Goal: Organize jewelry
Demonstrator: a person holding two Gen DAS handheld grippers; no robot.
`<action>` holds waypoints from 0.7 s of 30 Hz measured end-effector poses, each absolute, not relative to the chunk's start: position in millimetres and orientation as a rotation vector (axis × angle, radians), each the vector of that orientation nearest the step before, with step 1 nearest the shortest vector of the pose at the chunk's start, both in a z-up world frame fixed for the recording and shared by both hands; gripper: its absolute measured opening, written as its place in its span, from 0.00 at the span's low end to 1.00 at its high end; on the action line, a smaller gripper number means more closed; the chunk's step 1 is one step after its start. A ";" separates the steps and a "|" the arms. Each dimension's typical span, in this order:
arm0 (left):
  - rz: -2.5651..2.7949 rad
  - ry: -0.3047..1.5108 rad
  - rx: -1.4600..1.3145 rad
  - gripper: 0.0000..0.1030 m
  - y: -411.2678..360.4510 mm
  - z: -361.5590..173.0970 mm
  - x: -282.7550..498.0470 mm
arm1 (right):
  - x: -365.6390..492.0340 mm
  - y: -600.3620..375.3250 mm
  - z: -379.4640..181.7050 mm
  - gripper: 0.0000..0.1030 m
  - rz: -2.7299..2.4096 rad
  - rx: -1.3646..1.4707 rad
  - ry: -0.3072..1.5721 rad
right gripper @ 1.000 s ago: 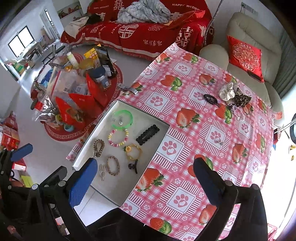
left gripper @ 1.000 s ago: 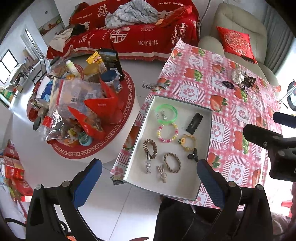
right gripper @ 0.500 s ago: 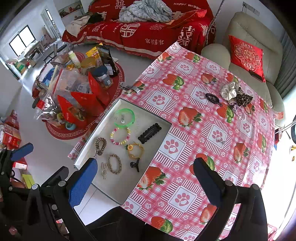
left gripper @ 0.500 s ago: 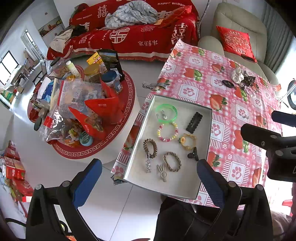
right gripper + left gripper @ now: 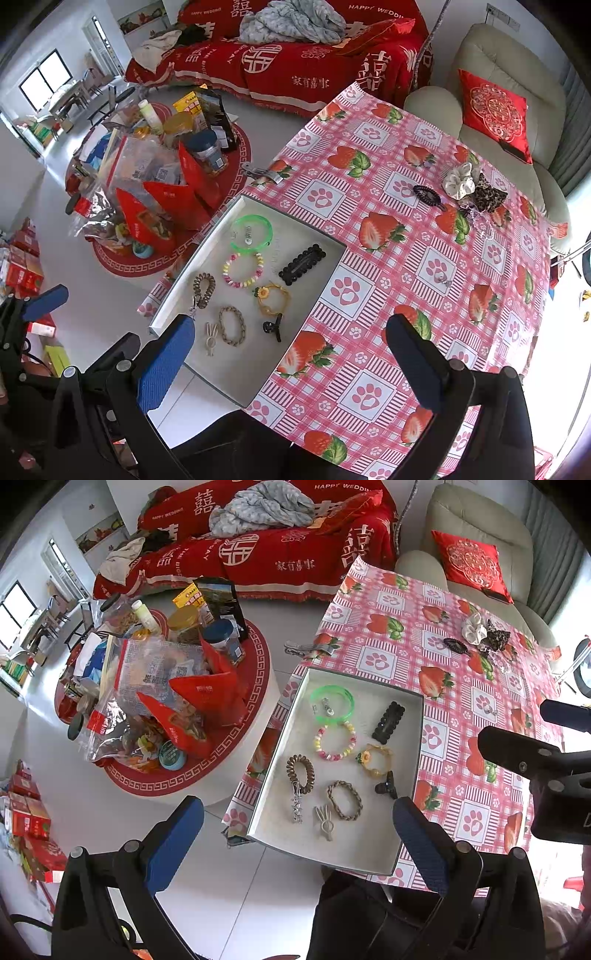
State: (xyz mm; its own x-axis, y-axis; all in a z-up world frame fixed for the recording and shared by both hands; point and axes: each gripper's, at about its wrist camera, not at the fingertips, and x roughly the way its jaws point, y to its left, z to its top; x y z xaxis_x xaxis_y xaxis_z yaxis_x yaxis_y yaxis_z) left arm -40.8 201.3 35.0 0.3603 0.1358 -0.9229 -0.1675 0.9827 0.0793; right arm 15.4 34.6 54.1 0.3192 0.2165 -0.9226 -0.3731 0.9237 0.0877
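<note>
Right wrist view: right gripper (image 5: pixel 291 363), jaws spread wide, nothing between them, held high above the near edge of the table (image 5: pixel 369 398); left gripper (image 5: pixel 297 843), likewise spread and empty, held above the near end of the tray (image 5: pixel 369 853); tray, shallow white box, at the table's left edge, long axis running away from the person, already holding a green bangle (image 5: pixel 252 233), bead bracelet (image 5: pixel 243 271), black scalloped clip (image 5: pixel 302 264), yellow flower bracelet (image 5: pixel 272 298), coiled brown tie (image 5: pixel 204 285), braided bracelet (image 5: pixel 232 325), small black claw clip (image 5: pixel 274 327) and a pale rabbit-shaped clip (image 5: pixel 210 339); loose items, not yet sorted, grouped at the far right corner of the table, well apart from the tray: black coiled hair tie (image 5: pixel 427 195), cream scrunchie (image 5: pixel 459 180), leopard scrunchie (image 5: pixel 487 195), with a small silvery piece (image 5: pixel 441 278) lying alone nearer the table's middle; governing relation: the loose group lies ahead and to the right of both tools, the tray to the left; right gripper judged nearer, the left sitting over the tray side; black hair tie's long axis runs slantwise, left-far to right-near; judgement: next reach falls to the right hand, forward and rightward, then a carry back leftward to the tray.
</note>
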 end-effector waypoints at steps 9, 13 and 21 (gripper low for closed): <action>0.197 1.187 -0.030 1.00 200.9 35.1 -40.8 | 13.2 34.9 55.0 1.00 0.393 -0.151 1.186; 0.196 1.187 -0.030 1.00 201.1 35.3 -40.9 | 13.3 35.1 54.9 1.00 0.393 -0.150 1.188; 0.195 1.186 -0.030 1.00 201.0 35.6 -41.9 | 13.6 35.5 55.5 1.00 0.392 -0.148 1.187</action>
